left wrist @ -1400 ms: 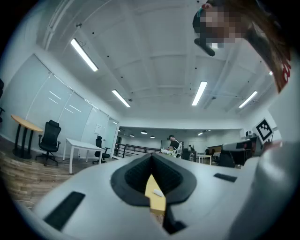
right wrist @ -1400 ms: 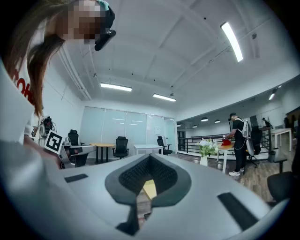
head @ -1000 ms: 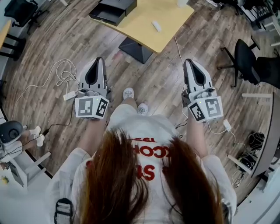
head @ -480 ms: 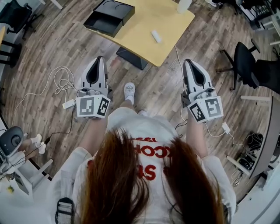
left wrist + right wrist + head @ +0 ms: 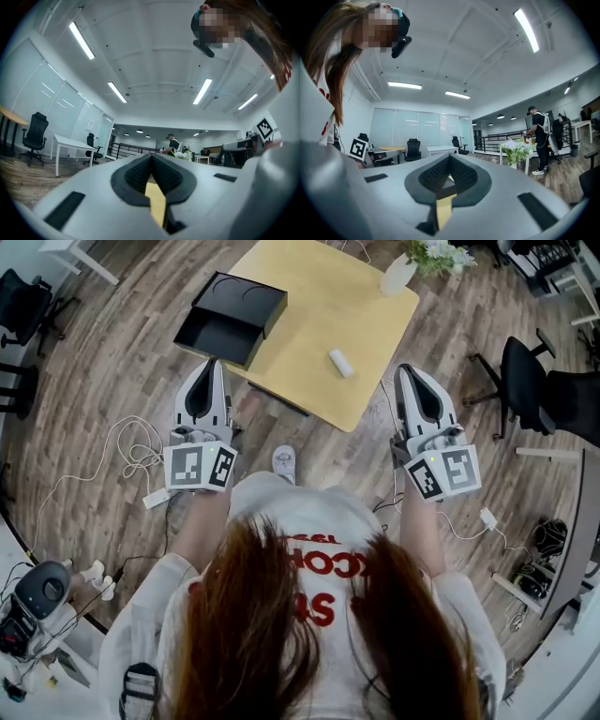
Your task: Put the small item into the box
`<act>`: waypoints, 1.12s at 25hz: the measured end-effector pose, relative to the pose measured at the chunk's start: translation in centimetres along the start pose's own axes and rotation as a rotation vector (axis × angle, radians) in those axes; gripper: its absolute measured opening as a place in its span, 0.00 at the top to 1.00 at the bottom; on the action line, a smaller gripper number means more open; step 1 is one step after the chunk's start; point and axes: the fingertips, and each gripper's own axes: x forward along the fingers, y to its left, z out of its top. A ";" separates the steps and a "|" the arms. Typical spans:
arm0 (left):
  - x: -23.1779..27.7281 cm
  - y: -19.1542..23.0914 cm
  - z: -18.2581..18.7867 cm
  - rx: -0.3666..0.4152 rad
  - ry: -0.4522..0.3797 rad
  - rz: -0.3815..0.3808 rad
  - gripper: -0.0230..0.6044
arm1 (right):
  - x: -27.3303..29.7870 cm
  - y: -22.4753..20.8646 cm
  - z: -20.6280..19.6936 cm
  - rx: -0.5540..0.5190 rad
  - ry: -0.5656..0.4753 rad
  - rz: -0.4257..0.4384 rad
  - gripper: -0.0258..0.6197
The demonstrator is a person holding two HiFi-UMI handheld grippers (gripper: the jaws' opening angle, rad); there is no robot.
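Note:
A small white cylindrical item (image 5: 341,363) lies on the yellow table (image 5: 309,287), near its front corner. An open black box (image 5: 230,320) sits on the table's left edge, partly overhanging it. My left gripper (image 5: 209,367) is held over the floor just below the box, with its jaws shut and nothing between them. My right gripper (image 5: 408,373) hangs to the right of the table's corner, also shut and empty. In the left gripper view the left gripper (image 5: 151,157) points level across the room; in the right gripper view the right gripper (image 5: 450,161) does the same.
A white vase with flowers (image 5: 398,274) stands at the table's far right. A black office chair (image 5: 527,367) is at the right. White cables (image 5: 131,442) trail on the wood floor at the left. Another person (image 5: 540,136) stands far off.
The table, box and small item have slid down the head view towards me as I walk forward. Both grippers keep their places in the view, shut.

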 end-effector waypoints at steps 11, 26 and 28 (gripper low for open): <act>5.3 2.9 -2.5 -0.040 0.063 -0.058 0.95 | 3.9 -1.9 -2.3 0.001 0.079 -0.075 0.95; 11.0 2.2 -2.2 -0.006 0.023 0.066 0.95 | 11.7 -7.0 -0.9 -0.096 0.067 0.114 0.95; 11.7 2.0 -2.2 0.001 0.015 0.085 0.95 | 12.6 -7.6 -0.9 -0.100 0.065 0.145 0.95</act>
